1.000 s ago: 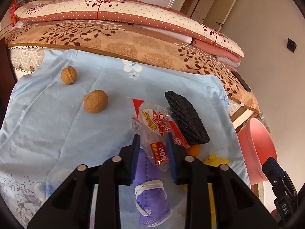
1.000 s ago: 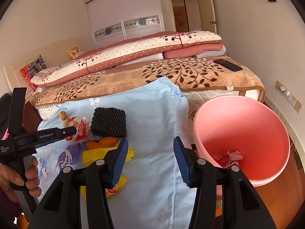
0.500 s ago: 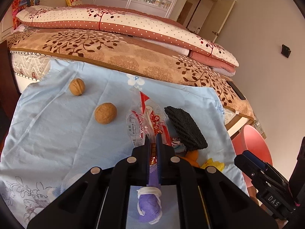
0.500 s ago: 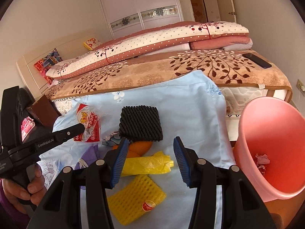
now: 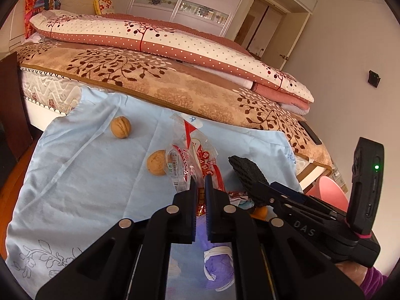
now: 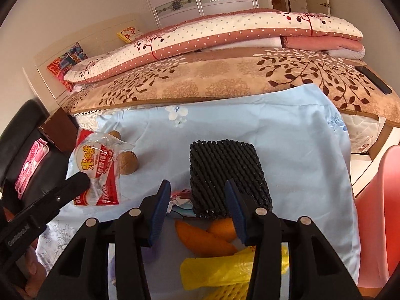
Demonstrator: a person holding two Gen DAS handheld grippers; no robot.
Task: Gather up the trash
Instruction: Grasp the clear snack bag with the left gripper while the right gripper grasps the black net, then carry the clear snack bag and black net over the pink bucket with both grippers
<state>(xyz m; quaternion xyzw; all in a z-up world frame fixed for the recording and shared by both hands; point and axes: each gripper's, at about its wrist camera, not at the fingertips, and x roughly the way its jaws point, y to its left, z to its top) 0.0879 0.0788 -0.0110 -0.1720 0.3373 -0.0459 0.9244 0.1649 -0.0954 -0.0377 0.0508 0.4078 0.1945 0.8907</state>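
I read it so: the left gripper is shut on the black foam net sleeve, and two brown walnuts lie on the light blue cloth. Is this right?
Not fully. The left gripper is shut on the clear plastic snack wrapper with red print, not the black foam net sleeve, as the left wrist view shows. The two brown walnuts do lie on the light blue cloth.

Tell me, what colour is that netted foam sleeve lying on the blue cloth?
Black; the foam sleeve shows best in the right wrist view.
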